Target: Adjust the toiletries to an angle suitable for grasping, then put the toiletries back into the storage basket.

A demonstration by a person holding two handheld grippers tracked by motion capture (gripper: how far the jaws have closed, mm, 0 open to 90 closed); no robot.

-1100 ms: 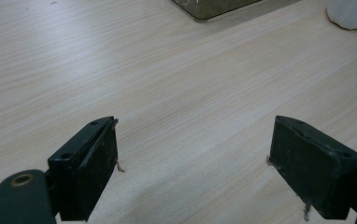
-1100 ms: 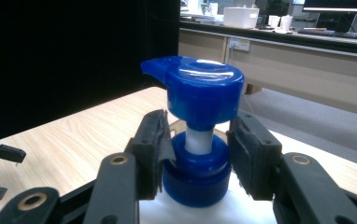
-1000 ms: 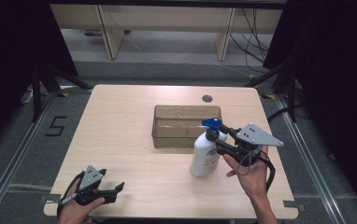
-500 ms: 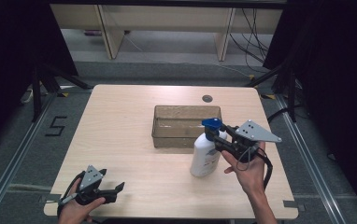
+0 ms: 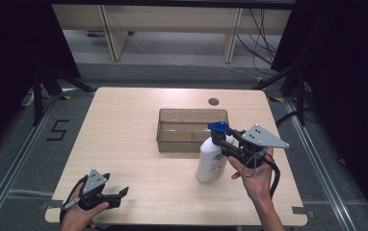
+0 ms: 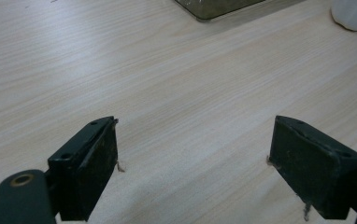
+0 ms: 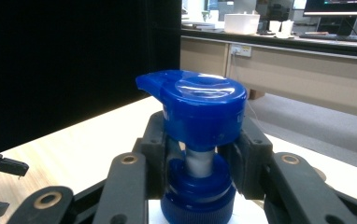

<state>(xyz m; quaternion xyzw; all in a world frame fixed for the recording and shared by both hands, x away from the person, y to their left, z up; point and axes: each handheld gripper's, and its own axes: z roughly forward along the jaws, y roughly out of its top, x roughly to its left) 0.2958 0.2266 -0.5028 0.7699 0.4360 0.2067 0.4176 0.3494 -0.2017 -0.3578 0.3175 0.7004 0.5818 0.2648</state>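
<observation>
Items: one pump bottle (image 5: 211,160), one clear bin (image 5: 192,130) behind. Right gripper (image 5: 226,142) apparently pinches pump neck; left gripper (image 5: 120,193) spread, near-left.

Pump bottle (image 5: 212,159) on table (image 5: 124,139), just before tray's (image 5: 191,129) right end

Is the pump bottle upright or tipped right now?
Upright. The pump bottle stands on its base on the table, blue pump head on top, the right gripper closed around its neck.
</observation>
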